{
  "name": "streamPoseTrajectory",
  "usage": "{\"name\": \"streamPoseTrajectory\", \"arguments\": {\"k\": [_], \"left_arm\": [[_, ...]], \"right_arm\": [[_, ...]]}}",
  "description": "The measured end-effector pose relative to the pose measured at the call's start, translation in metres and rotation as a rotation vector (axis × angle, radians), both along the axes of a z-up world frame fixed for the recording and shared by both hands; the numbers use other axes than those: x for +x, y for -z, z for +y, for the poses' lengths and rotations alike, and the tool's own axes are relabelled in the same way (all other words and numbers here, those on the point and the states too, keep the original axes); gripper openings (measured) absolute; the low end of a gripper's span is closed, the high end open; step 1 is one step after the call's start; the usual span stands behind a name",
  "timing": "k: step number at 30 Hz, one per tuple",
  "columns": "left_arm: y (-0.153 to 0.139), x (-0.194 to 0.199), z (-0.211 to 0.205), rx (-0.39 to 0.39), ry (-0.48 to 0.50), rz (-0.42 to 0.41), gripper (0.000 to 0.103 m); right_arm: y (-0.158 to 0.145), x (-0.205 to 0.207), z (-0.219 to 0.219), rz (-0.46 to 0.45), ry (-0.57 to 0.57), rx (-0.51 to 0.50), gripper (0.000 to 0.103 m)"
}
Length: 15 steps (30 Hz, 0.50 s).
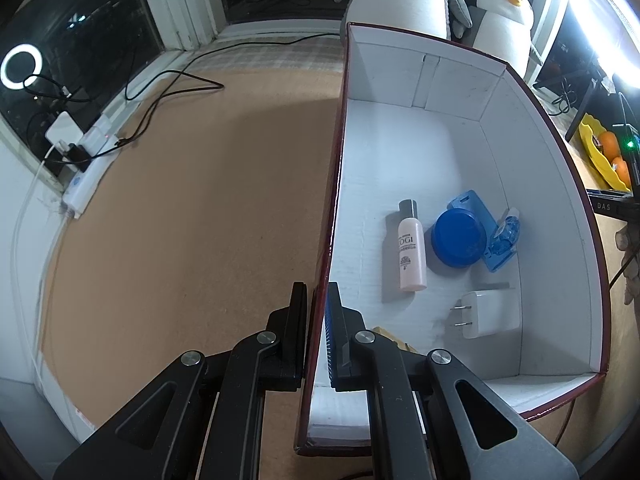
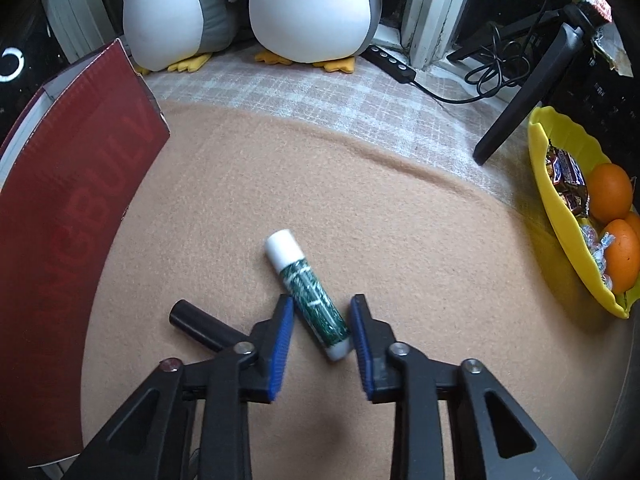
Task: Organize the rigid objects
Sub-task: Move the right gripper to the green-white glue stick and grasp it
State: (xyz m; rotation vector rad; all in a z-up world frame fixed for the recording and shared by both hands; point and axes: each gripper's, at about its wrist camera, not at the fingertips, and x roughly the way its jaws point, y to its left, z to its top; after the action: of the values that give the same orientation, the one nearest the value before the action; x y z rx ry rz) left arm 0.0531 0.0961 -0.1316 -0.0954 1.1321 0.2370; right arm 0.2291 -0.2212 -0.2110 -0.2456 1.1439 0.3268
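A red box with a white inside (image 1: 400,152) stands on the tan mat. In it lie a pink bottle (image 1: 410,250), a blue round lid (image 1: 458,238), a blue clip-like piece (image 1: 490,236) and a white charger plug (image 1: 486,314). My left gripper (image 1: 318,292) is shut on the box's left wall, one finger on each side. In the right wrist view a green tube with a white cap (image 2: 308,292) lies on the mat between the open fingers of my right gripper (image 2: 322,306). A black cylinder (image 2: 202,326) lies just left of them.
The box's red outer wall (image 2: 68,216) stands at the left of the right wrist view. A yellow bowl (image 2: 560,216) with oranges and sweets is at the right. Two penguin plush toys (image 2: 312,8) sit at the back. A power strip (image 1: 86,176) and cables lie at the far left.
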Motion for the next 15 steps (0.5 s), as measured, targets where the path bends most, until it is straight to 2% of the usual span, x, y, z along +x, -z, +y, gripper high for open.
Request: {"name": "streamPoseTrajectory", "arguments": {"k": [3,9,15], "left_arm": [[0.001,0.000,0.000,-0.001,0.001,-0.001,0.007],[0.001,-0.001,0.002,-0.014,-0.001,-0.011,0.007],[-0.001,-0.004,0.004,-0.028,0.004,-0.027,0.007]], "right_arm": [[0.000,-0.002,0.000,-0.001,0.007,0.002,0.014],[-0.005,-0.011,-0.009,-0.019,0.057,0.018,0.014],[-0.026,-0.029,-0.017,-0.057,0.085,0.048,0.014]]}}
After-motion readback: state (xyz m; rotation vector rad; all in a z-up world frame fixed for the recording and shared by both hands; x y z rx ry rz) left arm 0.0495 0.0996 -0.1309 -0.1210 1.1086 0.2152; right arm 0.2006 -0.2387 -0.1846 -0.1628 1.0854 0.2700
